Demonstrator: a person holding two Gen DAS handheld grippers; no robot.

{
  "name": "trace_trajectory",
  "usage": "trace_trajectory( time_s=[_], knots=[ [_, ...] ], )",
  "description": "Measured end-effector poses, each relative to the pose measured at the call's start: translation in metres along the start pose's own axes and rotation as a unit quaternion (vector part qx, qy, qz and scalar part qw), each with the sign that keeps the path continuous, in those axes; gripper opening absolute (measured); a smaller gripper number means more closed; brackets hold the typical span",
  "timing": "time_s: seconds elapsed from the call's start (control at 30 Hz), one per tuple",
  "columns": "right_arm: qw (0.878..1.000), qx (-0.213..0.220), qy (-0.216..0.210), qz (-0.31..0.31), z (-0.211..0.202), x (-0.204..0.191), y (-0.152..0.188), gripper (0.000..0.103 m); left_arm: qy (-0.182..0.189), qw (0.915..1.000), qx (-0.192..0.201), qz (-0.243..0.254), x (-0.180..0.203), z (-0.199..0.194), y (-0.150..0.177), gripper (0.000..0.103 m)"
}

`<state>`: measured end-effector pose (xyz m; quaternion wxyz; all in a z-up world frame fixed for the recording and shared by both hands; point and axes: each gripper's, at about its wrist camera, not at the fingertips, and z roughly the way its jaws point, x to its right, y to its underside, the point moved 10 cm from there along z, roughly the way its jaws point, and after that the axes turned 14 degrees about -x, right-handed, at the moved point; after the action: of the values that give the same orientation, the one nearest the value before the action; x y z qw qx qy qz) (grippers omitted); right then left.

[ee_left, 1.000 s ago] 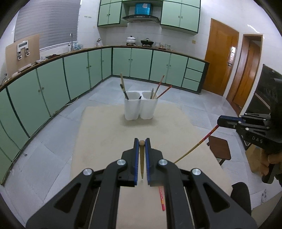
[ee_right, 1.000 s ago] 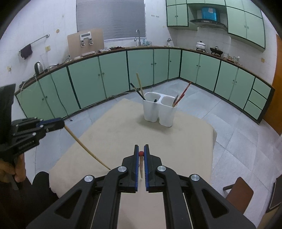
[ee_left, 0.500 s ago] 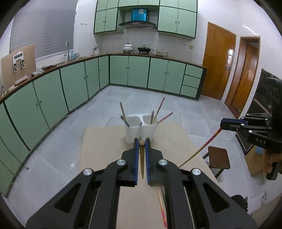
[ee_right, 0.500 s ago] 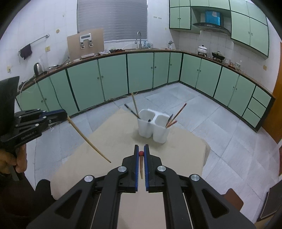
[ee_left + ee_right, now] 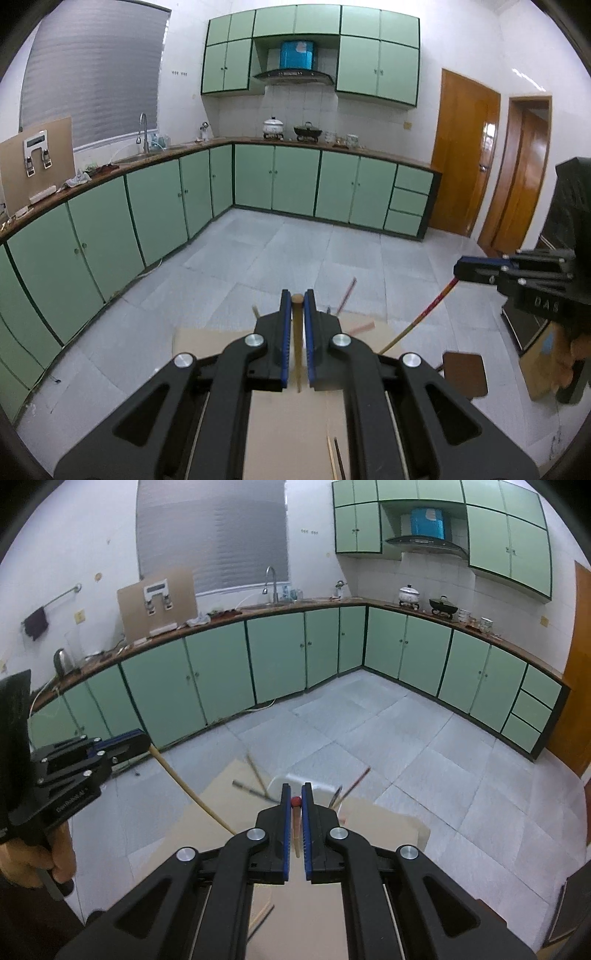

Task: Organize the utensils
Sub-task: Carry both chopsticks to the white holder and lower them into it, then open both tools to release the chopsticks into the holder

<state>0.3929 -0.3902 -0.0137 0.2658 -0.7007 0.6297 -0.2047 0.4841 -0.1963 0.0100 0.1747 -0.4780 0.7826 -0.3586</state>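
Your left gripper (image 5: pixel 296 299) is clamped on a plain wooden chopstick (image 5: pixel 296 332), its rounded end poking out between the blue pads. Your right gripper (image 5: pixel 294 794) pinches a red-tipped chopstick (image 5: pixel 295 802) the same way; seen from the left side, its shaft (image 5: pixel 424 315) slants down toward the beige table (image 5: pixel 288 432). The white utensil holder (image 5: pixel 295 780) sits at the table's far edge, mostly hidden behind the right gripper, with sticks leaning out on both sides. Two loose chopsticks (image 5: pixel 334 456) lie on the near table. Green cabinets (image 5: pixel 295 181) line the far walls.
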Motion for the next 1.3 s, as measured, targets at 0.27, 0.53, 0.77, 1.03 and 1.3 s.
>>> trace_trajectory(
  time_s=[0.27,0.53,0.77,1.03,1.3],
  knots=[
    [0.999,0.017,0.012,0.031,0.043,0.032,-0.051,0.005,-0.019,0.9995,0.025,-0.001,0.000,0.054,-0.049,0.006],
    [0.998,-0.010,0.006,0.064,0.126,0.059,-0.051,0.005,-0.019,0.9995,0.010,-0.023,-0.019,0.135,-0.041,0.006],
    [0.996,-0.035,-0.006,0.076,0.173,0.067,-0.032,0.008,-0.011,0.9991,-0.017,-0.037,-0.041,0.178,-0.013,0.011],
    [0.996,0.030,-0.001,0.081,0.122,0.069,-0.018,0.024,-0.009,0.9991,0.014,-0.040,-0.057,0.132,0.005,0.064],
    [0.994,0.099,0.039,0.017,0.055,0.012,0.121,0.045,-0.031,0.9972,0.065,-0.021,-0.063,0.047,0.087,0.089]
  ],
)
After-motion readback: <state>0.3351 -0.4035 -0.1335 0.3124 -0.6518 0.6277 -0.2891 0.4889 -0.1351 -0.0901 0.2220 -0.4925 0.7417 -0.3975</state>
